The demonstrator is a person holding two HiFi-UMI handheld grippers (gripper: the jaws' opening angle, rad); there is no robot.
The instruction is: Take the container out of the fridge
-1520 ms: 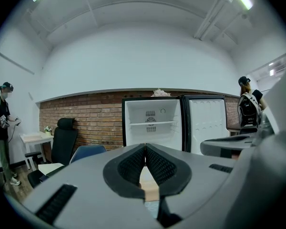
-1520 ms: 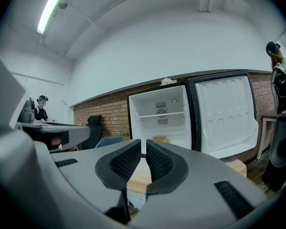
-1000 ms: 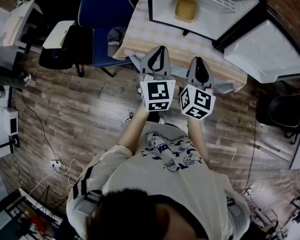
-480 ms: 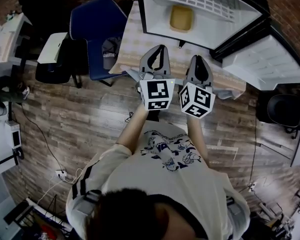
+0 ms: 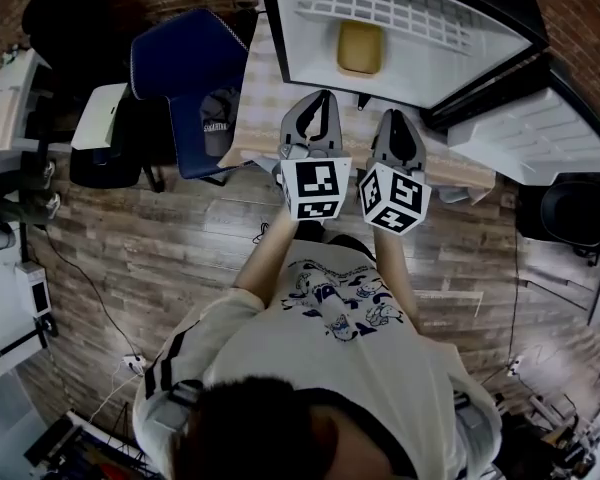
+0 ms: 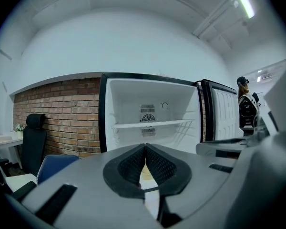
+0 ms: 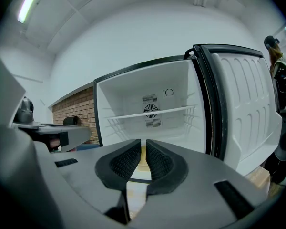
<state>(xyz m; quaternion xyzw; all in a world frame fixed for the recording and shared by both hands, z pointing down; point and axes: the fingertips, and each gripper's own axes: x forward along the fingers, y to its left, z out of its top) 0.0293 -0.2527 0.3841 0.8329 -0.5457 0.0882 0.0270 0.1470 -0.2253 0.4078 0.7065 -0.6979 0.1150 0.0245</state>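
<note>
Yellow container [image 5: 360, 47] sat on the floor of the open fridge [image 5: 450, 53], below its wire shelf [image 6: 150, 124], with the door [image 7: 243, 118] swung wide to my right. The fridge stood on a table with a checked cloth [image 5: 270, 88]. I held my left gripper [image 5: 322, 96] and right gripper [image 5: 397, 116] side by side, near the table's front edge and well short of the container. The left jaws met at their tips and the right jaws were all but together; neither held anything. A blue chair [image 5: 185, 58] stood to my left.
</note>
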